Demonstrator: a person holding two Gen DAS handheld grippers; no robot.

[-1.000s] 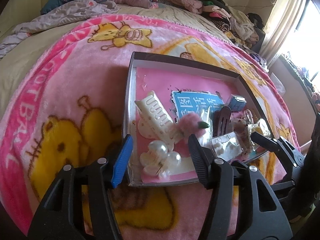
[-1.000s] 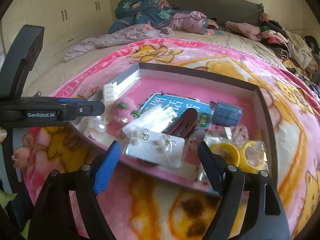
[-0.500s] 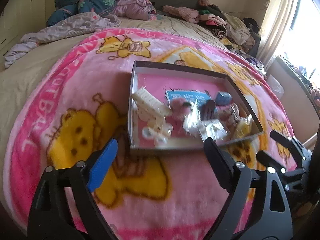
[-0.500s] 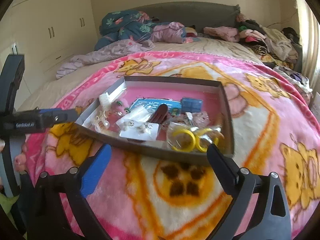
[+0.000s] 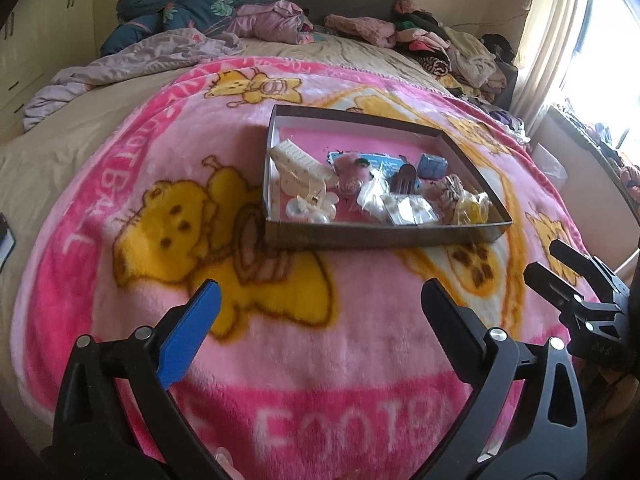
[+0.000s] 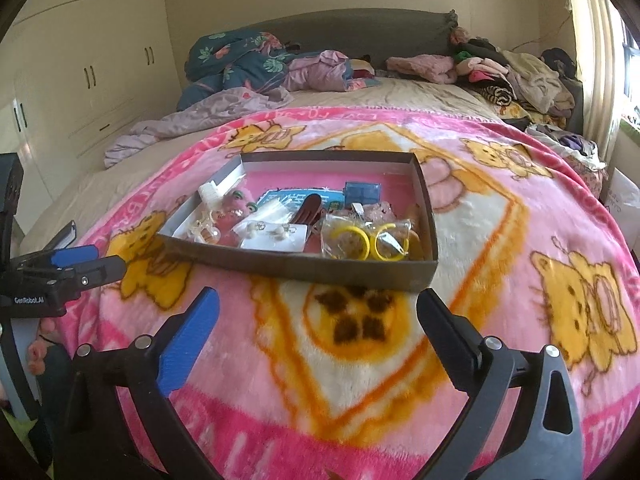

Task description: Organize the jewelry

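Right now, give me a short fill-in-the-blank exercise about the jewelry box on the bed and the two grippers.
1. The shallow brown cardboard box rests on a pink cartoon-print fleece ____.
2. The two yellow plastic hoop earrings lie in a clear bag at the box's near ____ corner.
3. The left gripper and the right gripper both hold ____ between their fingers.

Missing words: blanket; right; nothing

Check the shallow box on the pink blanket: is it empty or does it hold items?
It holds items. The box lies open-topped on the blanket, with yellow hoop earrings, a card of earrings and a white hair claw inside.
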